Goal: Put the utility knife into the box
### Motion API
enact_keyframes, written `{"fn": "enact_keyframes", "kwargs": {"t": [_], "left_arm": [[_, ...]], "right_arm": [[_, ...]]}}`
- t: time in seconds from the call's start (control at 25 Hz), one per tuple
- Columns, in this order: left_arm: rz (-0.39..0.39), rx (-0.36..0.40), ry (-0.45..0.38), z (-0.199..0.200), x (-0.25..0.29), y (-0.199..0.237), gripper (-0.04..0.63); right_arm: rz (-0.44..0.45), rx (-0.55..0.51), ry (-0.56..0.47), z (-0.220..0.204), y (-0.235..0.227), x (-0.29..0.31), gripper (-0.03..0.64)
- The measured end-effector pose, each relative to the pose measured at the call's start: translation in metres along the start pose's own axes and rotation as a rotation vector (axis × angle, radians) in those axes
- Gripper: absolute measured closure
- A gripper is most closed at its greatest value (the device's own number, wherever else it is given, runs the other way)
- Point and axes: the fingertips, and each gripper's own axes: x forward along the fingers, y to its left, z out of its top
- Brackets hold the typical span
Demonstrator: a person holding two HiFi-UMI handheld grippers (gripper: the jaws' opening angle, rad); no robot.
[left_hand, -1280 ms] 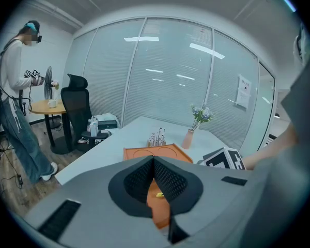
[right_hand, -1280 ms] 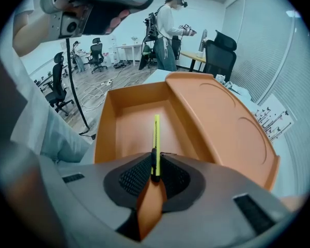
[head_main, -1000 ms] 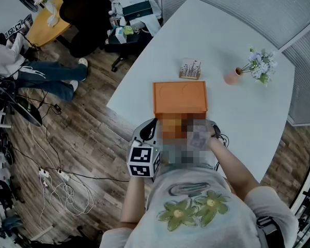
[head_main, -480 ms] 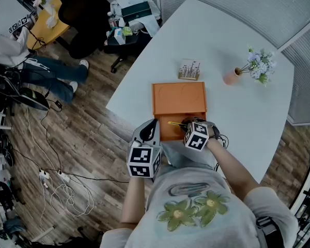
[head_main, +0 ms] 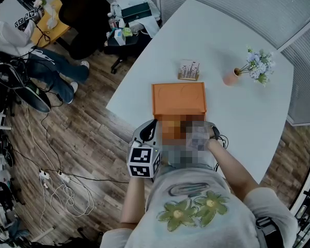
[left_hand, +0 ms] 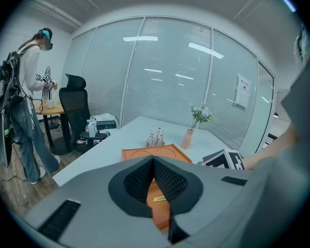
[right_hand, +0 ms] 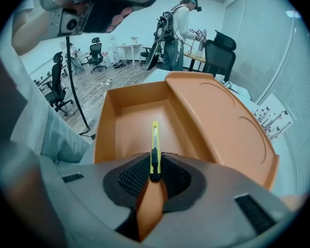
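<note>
The orange box (head_main: 179, 98) lies on the white table (head_main: 232, 30), its lid (right_hand: 225, 120) swung open toward the far side. In the right gripper view my right gripper (right_hand: 155, 163) is shut on the yellow utility knife (right_hand: 155, 143), which points forward over the box's open compartment (right_hand: 132, 125), a little above its floor. My left gripper (head_main: 149, 130) sits at the box's near left corner; its jaws (left_hand: 154, 162) are shut with nothing between them. A mosaic patch hides the right gripper in the head view.
A pink vase with flowers (head_main: 258, 66) and a small holder of sticks (head_main: 190, 70) stand beyond the box. The table's near edge runs just under my hands. A standing person (head_main: 20, 40), chairs and floor cables (head_main: 62, 187) are to the left.
Both grippers stay about where they were, with the knife still held over the box. The person at the far left has shifted toward the top corner.
</note>
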Motion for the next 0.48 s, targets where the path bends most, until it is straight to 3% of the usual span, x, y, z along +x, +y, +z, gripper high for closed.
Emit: {"fn": "enact_keyframes", "kwargs": {"t": [0.48], "left_arm": [[0.005, 0.007, -0.019, 0.006, -0.006, -0.005, 0.595]], "right_arm": [[-0.06, 0.052, -0.122, 0.018, -0.009, -0.035, 0.546]]}}
